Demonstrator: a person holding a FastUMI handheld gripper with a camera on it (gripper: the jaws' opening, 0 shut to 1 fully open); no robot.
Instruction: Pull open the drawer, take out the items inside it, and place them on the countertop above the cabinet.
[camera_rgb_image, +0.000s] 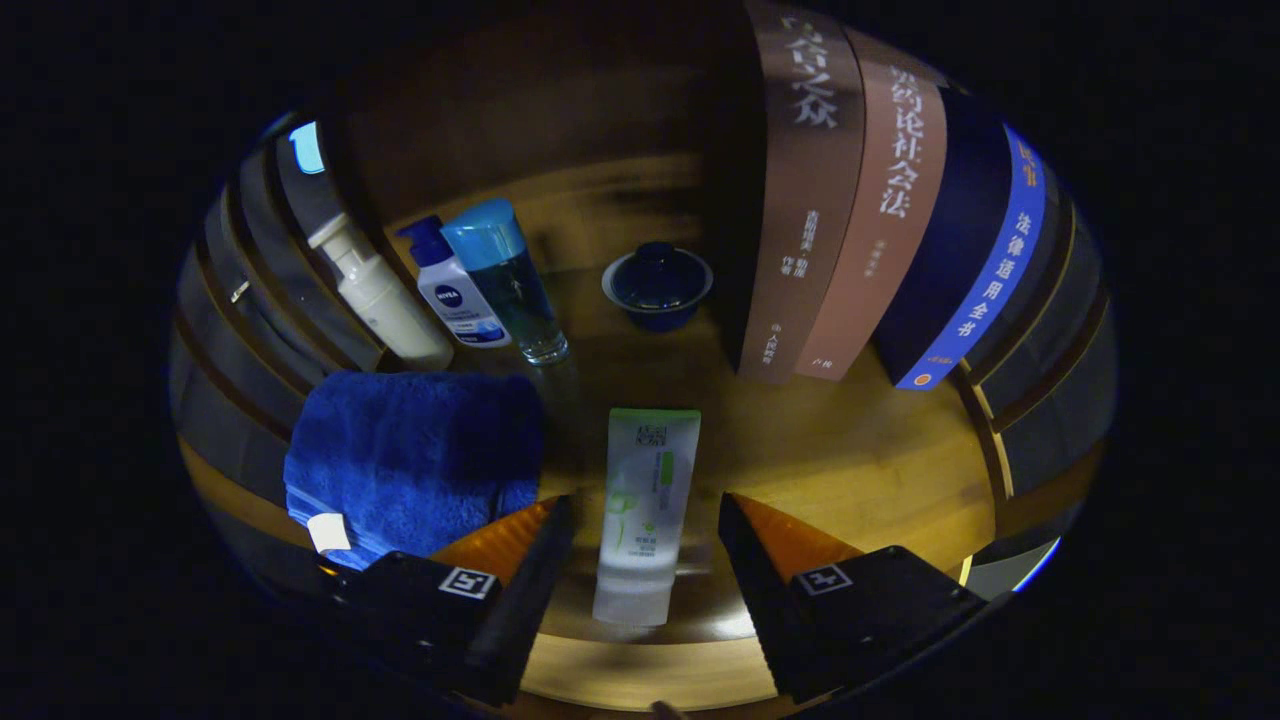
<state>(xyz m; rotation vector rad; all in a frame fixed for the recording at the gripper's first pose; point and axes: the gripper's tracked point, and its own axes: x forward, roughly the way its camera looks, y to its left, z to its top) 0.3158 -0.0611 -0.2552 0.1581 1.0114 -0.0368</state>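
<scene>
Now the tool (645, 545) hangs with its fingers spread wide, a white-and-green tube (645, 510) lying flat between them on the wooden surface (850, 470) — neither finger touches it. Just left of the tube, at the surface's near left part, sits a folded blue towel (410, 455). Beyond stand a white pump bottle (380, 295), a blue-capped lotion bottle (455, 290) and a clear bottle (510, 275) — then a dark lidded bowl (657, 285) and upright books (870, 210) toward the far right.
</scene>
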